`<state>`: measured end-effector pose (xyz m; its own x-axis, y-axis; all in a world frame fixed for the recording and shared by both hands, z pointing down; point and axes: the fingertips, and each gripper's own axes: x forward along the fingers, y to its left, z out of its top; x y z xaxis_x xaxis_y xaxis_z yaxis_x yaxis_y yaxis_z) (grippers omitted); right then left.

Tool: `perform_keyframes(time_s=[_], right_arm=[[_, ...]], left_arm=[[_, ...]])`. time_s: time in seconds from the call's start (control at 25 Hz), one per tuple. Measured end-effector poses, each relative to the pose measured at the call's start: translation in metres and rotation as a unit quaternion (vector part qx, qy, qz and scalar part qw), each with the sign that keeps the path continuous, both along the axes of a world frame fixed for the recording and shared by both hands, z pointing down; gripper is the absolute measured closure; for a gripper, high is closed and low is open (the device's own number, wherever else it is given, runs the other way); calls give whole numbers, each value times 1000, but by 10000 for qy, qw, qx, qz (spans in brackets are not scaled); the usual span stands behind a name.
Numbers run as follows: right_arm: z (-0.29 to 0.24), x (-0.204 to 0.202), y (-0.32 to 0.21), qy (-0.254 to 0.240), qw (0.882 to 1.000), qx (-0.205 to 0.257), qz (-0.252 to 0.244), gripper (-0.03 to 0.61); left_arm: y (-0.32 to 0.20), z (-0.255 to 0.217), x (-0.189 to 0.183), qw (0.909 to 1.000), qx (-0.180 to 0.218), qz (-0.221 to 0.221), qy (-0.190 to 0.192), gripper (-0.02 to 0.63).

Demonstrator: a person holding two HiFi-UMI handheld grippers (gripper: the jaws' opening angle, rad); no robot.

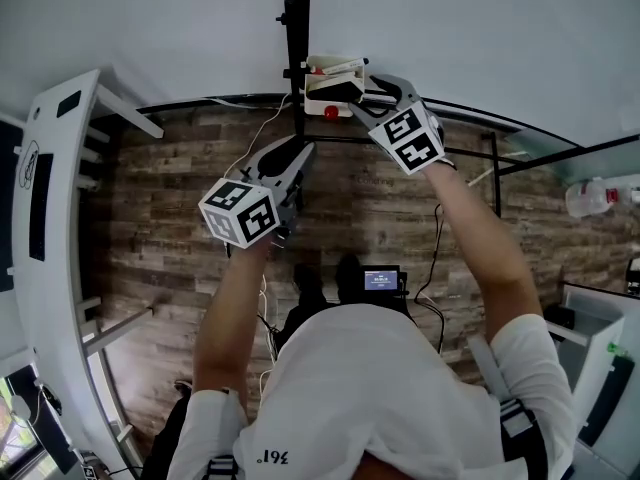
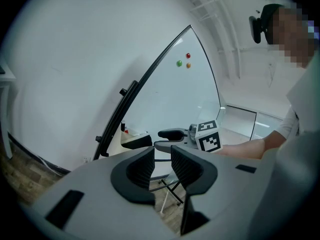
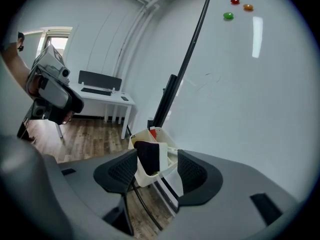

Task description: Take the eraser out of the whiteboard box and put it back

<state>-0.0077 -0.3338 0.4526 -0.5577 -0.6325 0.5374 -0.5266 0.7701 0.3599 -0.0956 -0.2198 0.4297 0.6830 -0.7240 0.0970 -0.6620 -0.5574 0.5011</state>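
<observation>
The cream whiteboard box [image 1: 322,88] hangs at the bottom edge of the whiteboard [image 3: 240,84]. The eraser [image 3: 149,156], black felt on a white body, stands on end inside the box [image 3: 145,178]. My right gripper [image 1: 357,93] is just in front of the box and open. In the right gripper view [image 3: 157,166] the eraser shows between the spread jaws, and neither pad touches it. My left gripper [image 1: 290,154] hangs lower and to the left, away from the box. Its jaws [image 2: 162,165] stand a narrow gap apart with nothing between them. From there the box [image 2: 131,135] and right gripper [image 2: 160,139] show ahead.
Red, orange and green magnets [image 3: 235,2] sit high on the board. The board's black stand legs [image 1: 470,153] cross the wooden floor below the box. A white desk [image 3: 102,96] stands at the far wall. White shelving [image 1: 50,218] lines the left, and a bottle [image 1: 590,196] sits at the right.
</observation>
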Motion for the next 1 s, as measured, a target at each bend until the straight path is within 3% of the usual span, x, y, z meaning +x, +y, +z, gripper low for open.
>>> perform_keyframes(time_s=[0.44,1.0], right_arm=[[-31,22,18,-284,9993,245,83,319],[-86,44,53,-548,9960,656,240,402]], left_arm=[[5,-19,13,9998,167,52,-13,507],[20,-55,16,9986,530,59,-23,508]])
